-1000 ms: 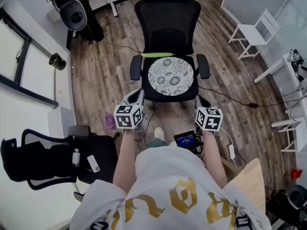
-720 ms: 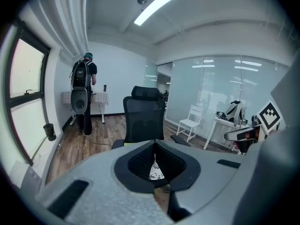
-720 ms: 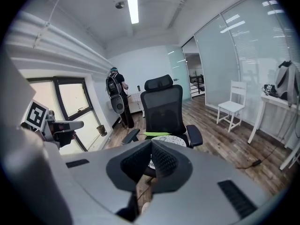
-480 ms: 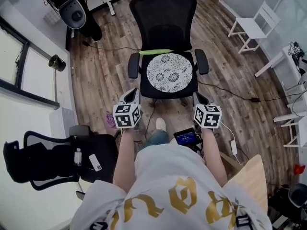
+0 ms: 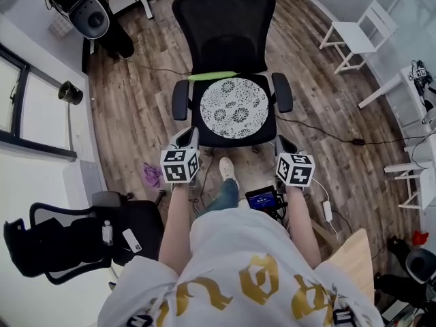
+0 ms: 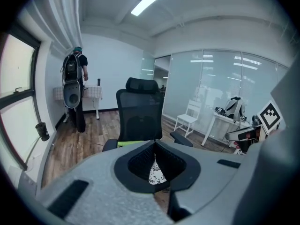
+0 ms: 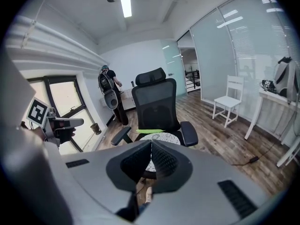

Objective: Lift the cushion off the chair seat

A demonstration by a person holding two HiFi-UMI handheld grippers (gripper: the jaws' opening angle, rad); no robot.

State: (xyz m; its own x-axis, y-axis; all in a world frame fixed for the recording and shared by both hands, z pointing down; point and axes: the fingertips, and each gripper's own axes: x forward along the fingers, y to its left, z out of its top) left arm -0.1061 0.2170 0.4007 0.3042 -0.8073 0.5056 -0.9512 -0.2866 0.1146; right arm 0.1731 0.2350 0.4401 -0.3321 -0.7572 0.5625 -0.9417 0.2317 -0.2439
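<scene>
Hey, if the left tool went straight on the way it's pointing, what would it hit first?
Probably the patterned cushion on the black chair: it shows just past the left tool, whose jaws are shut, with nothing visible between. Depth is hard to judge.

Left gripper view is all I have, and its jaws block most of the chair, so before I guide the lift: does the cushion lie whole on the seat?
Observer: Yes. The head view shows the round patterned cushion flat on the seat.
Operator: Where is my left gripper?
Observer: The left gripper is near the seat's front left corner, apart from the cushion.
Operator: And the right gripper's jaws?
Observer: The right gripper is shut, with nothing between its jaws.
</scene>
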